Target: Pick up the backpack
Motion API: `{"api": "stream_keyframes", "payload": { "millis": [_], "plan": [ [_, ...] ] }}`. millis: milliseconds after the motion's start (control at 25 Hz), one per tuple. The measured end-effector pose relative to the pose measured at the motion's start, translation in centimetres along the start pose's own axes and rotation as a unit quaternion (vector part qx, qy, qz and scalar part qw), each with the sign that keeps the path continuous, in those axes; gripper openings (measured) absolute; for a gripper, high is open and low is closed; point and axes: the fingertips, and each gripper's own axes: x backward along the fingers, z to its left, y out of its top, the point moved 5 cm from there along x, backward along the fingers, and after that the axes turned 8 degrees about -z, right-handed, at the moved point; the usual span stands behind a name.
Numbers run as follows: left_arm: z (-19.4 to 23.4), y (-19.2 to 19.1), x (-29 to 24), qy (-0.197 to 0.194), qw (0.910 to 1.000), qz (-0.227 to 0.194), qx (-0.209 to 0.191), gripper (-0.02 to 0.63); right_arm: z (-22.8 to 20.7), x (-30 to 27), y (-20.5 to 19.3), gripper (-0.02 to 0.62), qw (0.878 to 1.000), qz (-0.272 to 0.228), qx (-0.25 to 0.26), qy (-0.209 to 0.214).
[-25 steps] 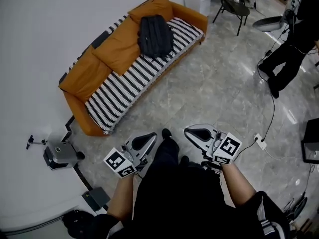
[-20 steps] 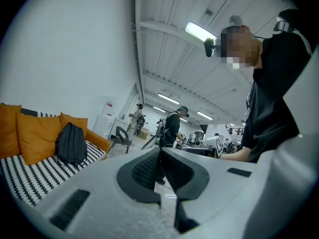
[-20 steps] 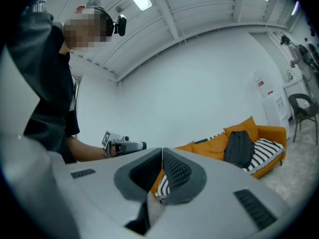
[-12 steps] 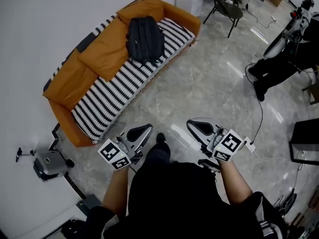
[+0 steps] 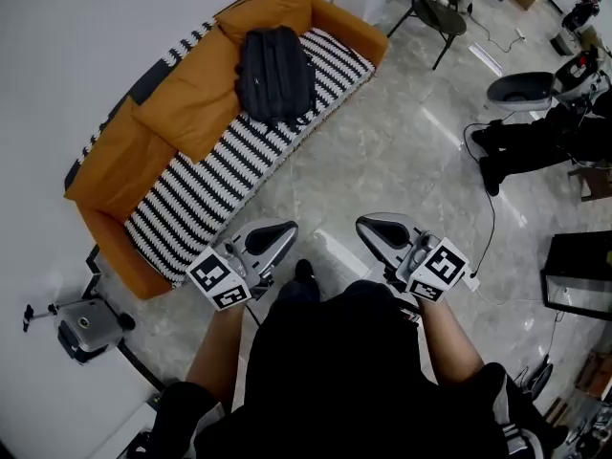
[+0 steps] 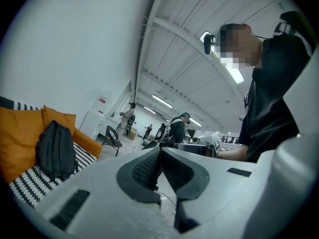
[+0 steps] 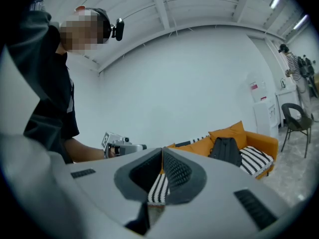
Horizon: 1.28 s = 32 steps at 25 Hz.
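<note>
The black fabric backpack (image 5: 275,75) leans on the orange sofa (image 5: 191,199), far and left, well apart from both tools, long axis near-to-far. The left gripper (image 5: 273,239) is nearer than the right gripper (image 5: 381,232); both have jaws together, empty.

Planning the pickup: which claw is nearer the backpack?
Left. The left claw is near the sofa's front, short of the backpack; the right claw is farther out.

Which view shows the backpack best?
Head view: the whole backpack shows from above, unblocked, lying on the sofa. Left gripper view has it small at the left edge; right gripper view has it small and distant.
</note>
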Motion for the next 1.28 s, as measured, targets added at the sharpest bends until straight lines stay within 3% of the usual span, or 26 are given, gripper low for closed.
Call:
{"api": "stream_keyframes", "payload": {
  "millis": [200,400,640,1000,1280],
  "plan": [
    [3.1,0.0,-0.1,0.019,0.9994,-0.014,0.025,0.025,-2.4,-2.2,0.5,0.028,1.0,0.019,-0.002,0.002],
    [5.7,0.6,-1.3,0.035,0.999,-0.017,0.023,0.025,-5.8,-3.6,1.0,0.028,0.999,0.03,-0.006,0.007],
    [8.6,1.3,-3.8,0.075,0.997,-0.017,0.008,0.024,-11.1,-6.1,1.3,0.028,0.999,0.023,-0.013,0.048],
    [12.7,5.0,-10.9,0.132,0.9902,-0.024,-0.04,0.024,-20.0,-10.5,5.0,0.028,0.991,0.008,-0.009,0.13],
    [15.6,5.4,-13.9,0.185,0.9814,-0.003,-0.05,0.024,-26.7,-11.7,6.4,0.028,0.988,0.0,-0.023,0.151]
  ]
}}
